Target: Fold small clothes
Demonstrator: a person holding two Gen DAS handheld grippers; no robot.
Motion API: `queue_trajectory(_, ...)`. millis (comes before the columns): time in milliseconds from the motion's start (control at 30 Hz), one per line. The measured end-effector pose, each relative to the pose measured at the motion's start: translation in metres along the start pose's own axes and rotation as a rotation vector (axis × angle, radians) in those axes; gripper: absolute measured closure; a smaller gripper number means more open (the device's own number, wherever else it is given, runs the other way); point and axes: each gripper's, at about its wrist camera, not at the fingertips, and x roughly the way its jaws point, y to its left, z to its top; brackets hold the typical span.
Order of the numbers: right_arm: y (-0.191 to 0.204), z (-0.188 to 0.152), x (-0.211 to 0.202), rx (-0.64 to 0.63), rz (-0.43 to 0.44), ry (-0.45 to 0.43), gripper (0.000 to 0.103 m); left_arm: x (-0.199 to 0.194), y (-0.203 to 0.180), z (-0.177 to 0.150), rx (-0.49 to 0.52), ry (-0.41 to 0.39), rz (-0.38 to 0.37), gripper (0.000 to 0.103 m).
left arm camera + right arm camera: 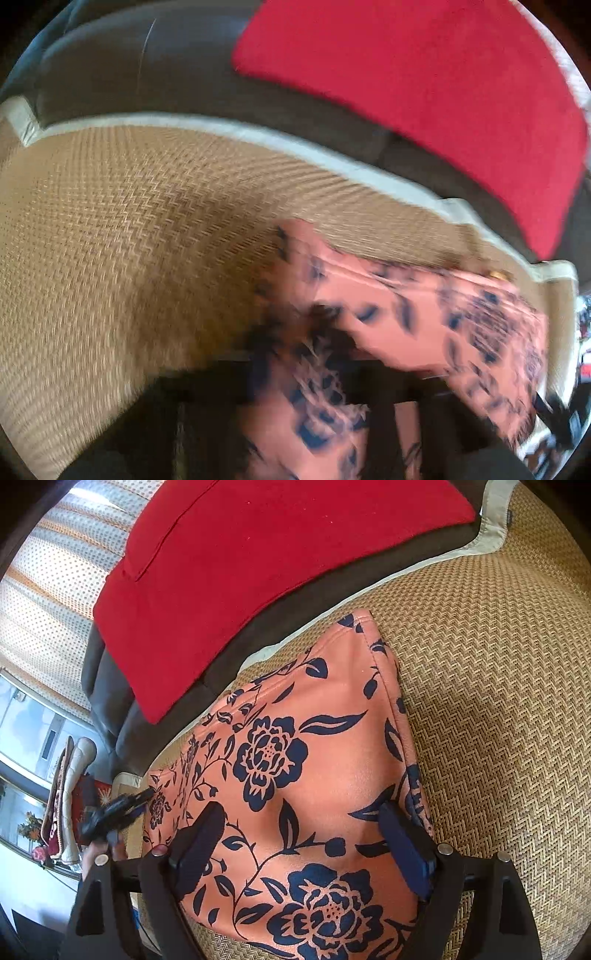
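Note:
A salmon-orange garment (317, 760) with a navy flower print lies partly folded on a woven straw mat (498, 701). My right gripper (301, 812) hovers over its near part. The jaws stand wide open and the dark fingers (402, 834) straddle the cloth without pinching it. In the right wrist view my left gripper (122, 808) sits at the garment's left corner. The left wrist view is blurred by motion. There the left gripper (317, 369) looks shut on a fold of the garment (406, 314), and cloth drapes over its fingers.
A red cushion (258, 572) leans on the dark brown sofa back (147, 62) behind the mat's pale trim (221, 122). A dotted curtain (48, 590) and a shelf with folded cloths (62, 794) stand off the mat's left end. Bare mat lies right of the garment.

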Motion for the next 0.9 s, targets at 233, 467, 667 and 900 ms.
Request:
queue_trajectory(233,-0.002,-0.002,-0.001,-0.016,0.013,-0.006,0.015,-0.032,0.017,-0.018,-0.098,-0.1,0.02,0.06)
queue_trajectory(467,0.007,-0.004,-0.01,-0.004,-0.009,-0.011,0.015,-0.08,-0.024,-0.094,0.082,-0.218,0.091,0.037)
queue_trajectory(667,0.036,-0.023,-0.035,-0.122,0.094,-0.037,0.015,-0.081,-0.044,-0.14,0.185,-0.215,0.19,0.029)
queue_trajectory(900,-0.012,-0.029,-0.042,0.102,0.093,-0.05,0.015,-0.087,-0.05,-0.15,0.216,-0.21,0.239,0.029)
